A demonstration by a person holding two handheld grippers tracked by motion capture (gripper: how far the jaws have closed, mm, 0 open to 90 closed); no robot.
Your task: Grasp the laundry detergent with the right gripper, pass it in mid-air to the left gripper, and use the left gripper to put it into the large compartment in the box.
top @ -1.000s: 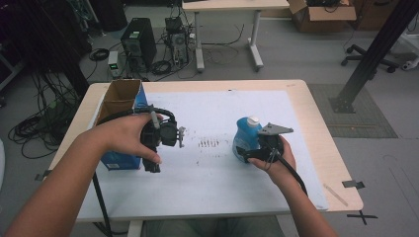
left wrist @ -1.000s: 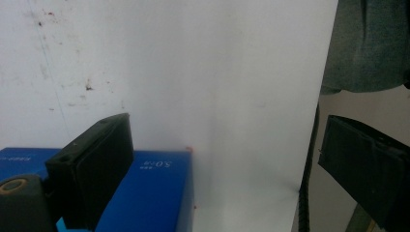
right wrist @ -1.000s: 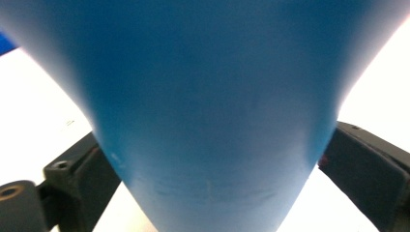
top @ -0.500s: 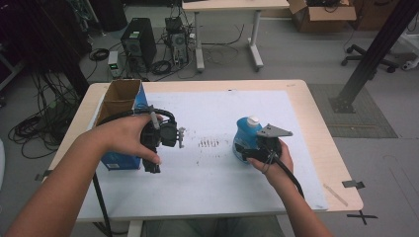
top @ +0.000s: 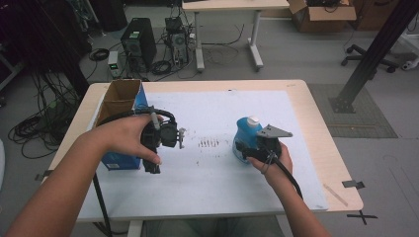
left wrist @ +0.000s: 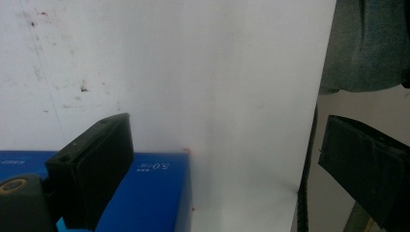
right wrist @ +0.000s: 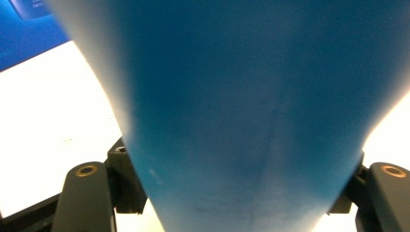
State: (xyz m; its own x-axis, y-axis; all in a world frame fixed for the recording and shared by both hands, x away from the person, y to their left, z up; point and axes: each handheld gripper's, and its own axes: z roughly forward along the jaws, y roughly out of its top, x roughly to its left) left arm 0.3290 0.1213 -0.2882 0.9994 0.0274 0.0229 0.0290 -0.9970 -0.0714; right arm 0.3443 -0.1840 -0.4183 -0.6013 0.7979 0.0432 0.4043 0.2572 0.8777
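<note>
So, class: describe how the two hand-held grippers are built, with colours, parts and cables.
Both are black. The right gripper carries a grey three-cornered plate and trails a black cable. The left gripper has flat black jaws and brass-coloured fittings. Forearms are bare.

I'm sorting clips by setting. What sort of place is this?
Probably a lab or workshop: desktop computers with tangled cables on the floor, a cardboard box, an office chair.

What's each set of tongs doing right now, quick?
Left tongs: open, holding nothing, beside the blue cardboard box.
Right tongs: jaws have just been closing, now pressed on the blue plastic bottle with white cap.
</note>
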